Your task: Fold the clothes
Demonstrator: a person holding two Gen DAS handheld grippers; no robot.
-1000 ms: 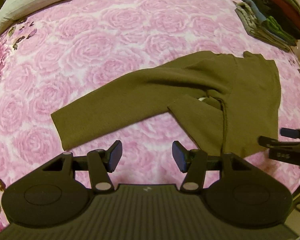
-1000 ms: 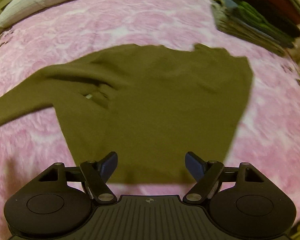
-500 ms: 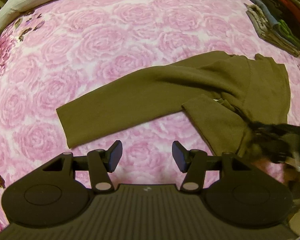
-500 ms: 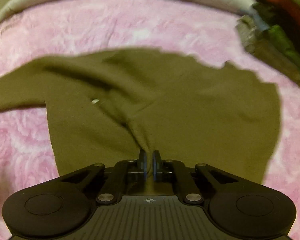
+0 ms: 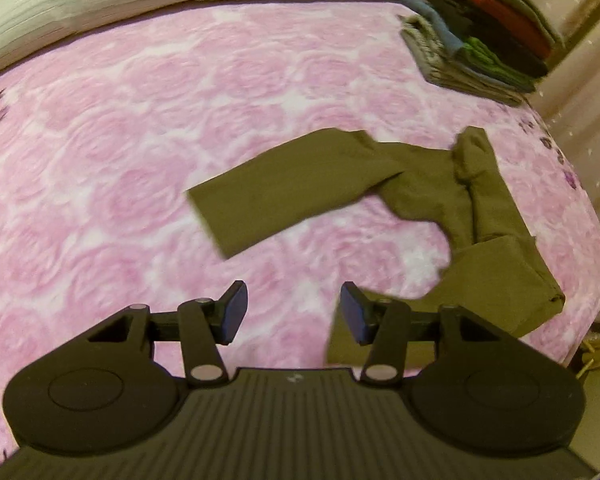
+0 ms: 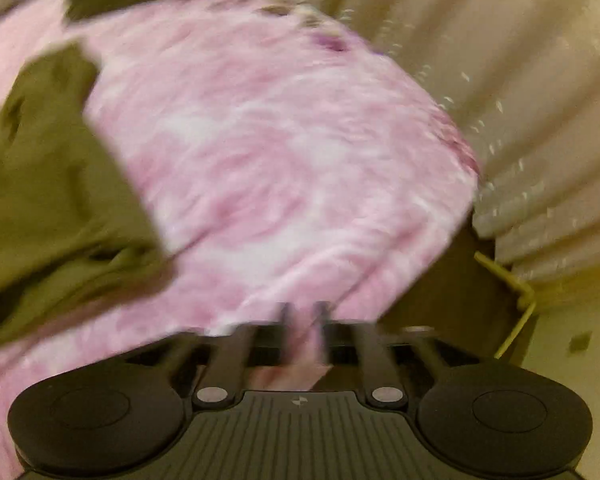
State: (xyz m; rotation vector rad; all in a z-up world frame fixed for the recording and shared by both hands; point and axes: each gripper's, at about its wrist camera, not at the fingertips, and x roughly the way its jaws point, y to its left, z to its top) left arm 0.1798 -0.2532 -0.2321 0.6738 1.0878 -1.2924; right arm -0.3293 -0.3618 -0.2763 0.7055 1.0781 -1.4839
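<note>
Warm dim light; right view seemingly motion-blurred

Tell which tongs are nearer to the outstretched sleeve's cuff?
Left. The left tongs sit open just before the cuff; the right tongs point toward the blanket corner, cuff outside their view.

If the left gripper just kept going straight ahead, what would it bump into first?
Probably the pink rose bedspread. The left gripper is open and empty, and bare bedspread shows between its fingers. The olive sweater has a sleeve lying farther ahead, slightly to the right. Depth is hard to judge through the fisheye.
</note>
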